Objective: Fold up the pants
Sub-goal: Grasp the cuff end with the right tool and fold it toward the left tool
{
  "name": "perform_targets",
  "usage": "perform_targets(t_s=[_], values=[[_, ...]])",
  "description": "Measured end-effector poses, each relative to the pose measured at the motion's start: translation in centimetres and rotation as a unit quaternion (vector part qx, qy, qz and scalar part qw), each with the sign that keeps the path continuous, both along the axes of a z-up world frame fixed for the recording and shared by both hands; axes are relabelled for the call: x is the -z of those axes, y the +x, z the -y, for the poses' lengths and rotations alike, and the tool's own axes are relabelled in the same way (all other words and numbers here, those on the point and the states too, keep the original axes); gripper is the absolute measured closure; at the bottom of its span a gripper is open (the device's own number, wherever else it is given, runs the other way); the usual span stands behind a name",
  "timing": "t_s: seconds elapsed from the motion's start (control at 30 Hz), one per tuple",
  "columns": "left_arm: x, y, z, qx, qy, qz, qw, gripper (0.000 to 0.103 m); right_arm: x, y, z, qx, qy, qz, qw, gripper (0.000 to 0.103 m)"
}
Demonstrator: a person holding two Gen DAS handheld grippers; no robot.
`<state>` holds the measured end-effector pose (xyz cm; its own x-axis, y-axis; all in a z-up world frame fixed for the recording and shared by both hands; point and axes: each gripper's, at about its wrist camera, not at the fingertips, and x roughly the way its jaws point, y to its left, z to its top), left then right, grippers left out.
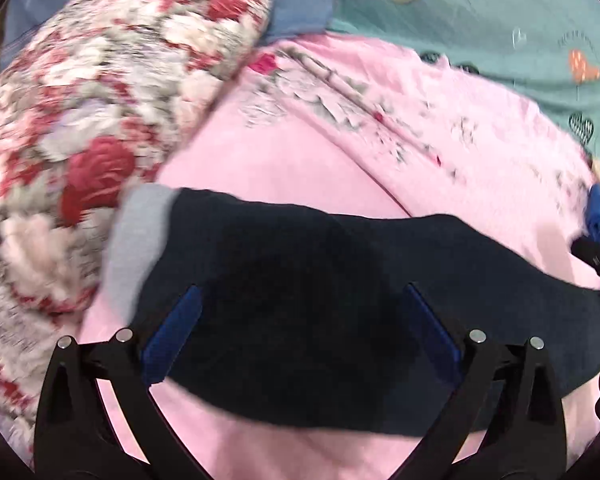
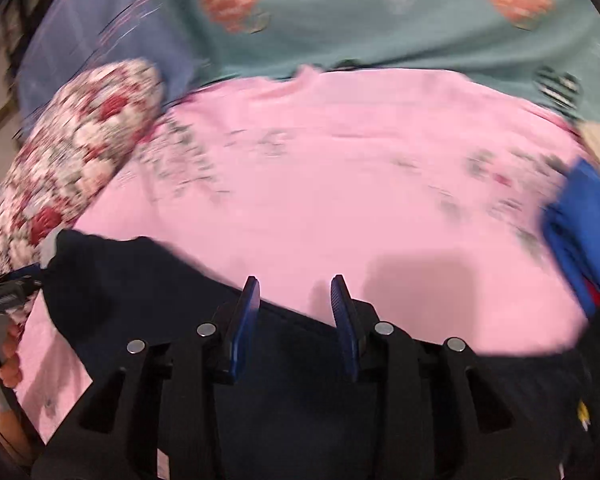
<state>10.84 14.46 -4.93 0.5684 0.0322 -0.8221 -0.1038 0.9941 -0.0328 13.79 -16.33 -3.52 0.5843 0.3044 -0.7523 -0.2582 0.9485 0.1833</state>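
Dark navy pants (image 1: 308,300) lie across a pink sheet (image 1: 284,160), with a grey inner lining (image 1: 134,240) showing at their left end. My left gripper (image 1: 300,292) is open wide just above the pants, its blue pads (image 1: 180,328) on either side of the cloth. In the right wrist view the pants (image 2: 292,380) fill the bottom. My right gripper (image 2: 296,284) is open with a narrower gap at the pants' far edge, holding nothing.
A red and white floral pillow (image 1: 80,140) lies at the left, also in the right wrist view (image 2: 68,168). A teal blanket with hearts (image 2: 360,20) is behind. Folded blue cloth (image 2: 584,232) lies at the right.
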Motion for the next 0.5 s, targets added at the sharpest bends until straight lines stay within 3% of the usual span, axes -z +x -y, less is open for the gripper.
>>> perform_targets(t_s=[0.1, 0.27, 0.37, 0.5], values=[[3.0, 1.5, -0.2, -0.011, -0.007, -0.043, 0.9990, 0.002, 1.3, 3.0, -5.9, -0.060, 0.021, -0.022, 0.998, 0.065], [3.9, 0.5, 0.2, 0.006, 0.013, -0.032, 0.9994, 0.002, 2.7, 5.1, -9.3, -0.098, 0.072, -0.061, 0.991, 0.065], [3.8, 0.0, 0.1, 0.005, 0.013, -0.027, 0.9995, 0.002, 3.9, 5.1, -11.9, -0.125, 0.029, -0.067, 0.989, 0.066], [3.9, 0.3, 0.3, 0.003, 0.017, -0.021, 0.9996, 0.002, 4.6, 4.1, -13.1, -0.149, -0.020, -0.052, 0.987, 0.079]])
